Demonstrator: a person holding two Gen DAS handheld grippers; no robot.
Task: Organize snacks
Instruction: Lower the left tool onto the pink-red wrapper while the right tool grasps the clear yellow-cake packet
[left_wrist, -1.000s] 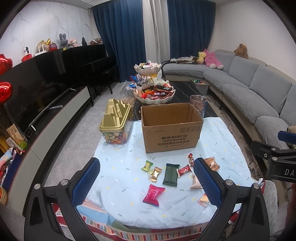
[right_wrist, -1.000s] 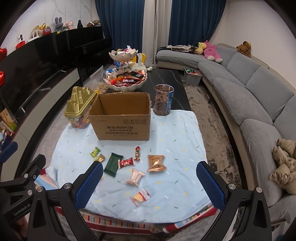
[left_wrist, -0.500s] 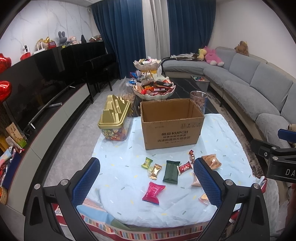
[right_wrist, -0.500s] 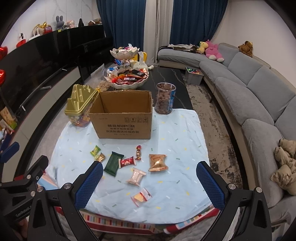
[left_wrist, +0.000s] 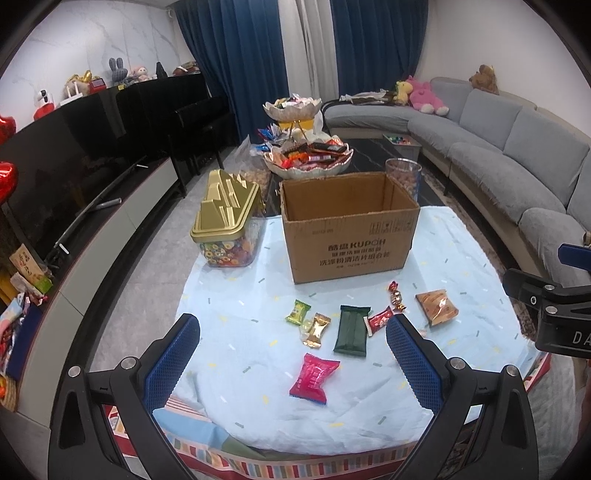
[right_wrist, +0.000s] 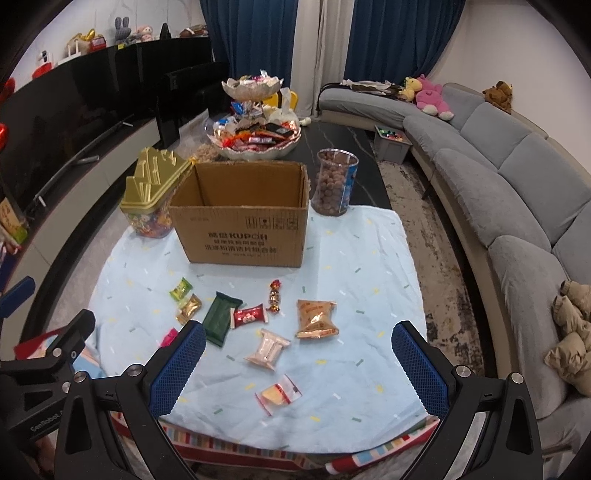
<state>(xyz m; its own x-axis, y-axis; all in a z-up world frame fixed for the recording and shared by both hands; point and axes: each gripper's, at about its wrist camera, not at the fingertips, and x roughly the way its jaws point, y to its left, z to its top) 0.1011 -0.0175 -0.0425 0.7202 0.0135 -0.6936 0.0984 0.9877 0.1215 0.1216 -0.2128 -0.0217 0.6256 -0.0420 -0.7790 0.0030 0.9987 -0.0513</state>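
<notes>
While both the left gripper (left_wrist: 293, 360) and right gripper (right_wrist: 298, 363) hung with fingers wide and empty above the counter (right_wrist: 369, 258), I judged the loose snack packets (right_wrist: 316, 318) before the cardboard box (right_wrist: 242, 221) light, crinkly, slippery, best pinched mid-body.

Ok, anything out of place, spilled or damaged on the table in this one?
Nothing is spilled or damaged. About nine wrapped snacks lie loose on the blue cloth in front of the open cardboard box, among them the pink packet and orange packet. Both the left gripper and right gripper are open and empty.
</notes>
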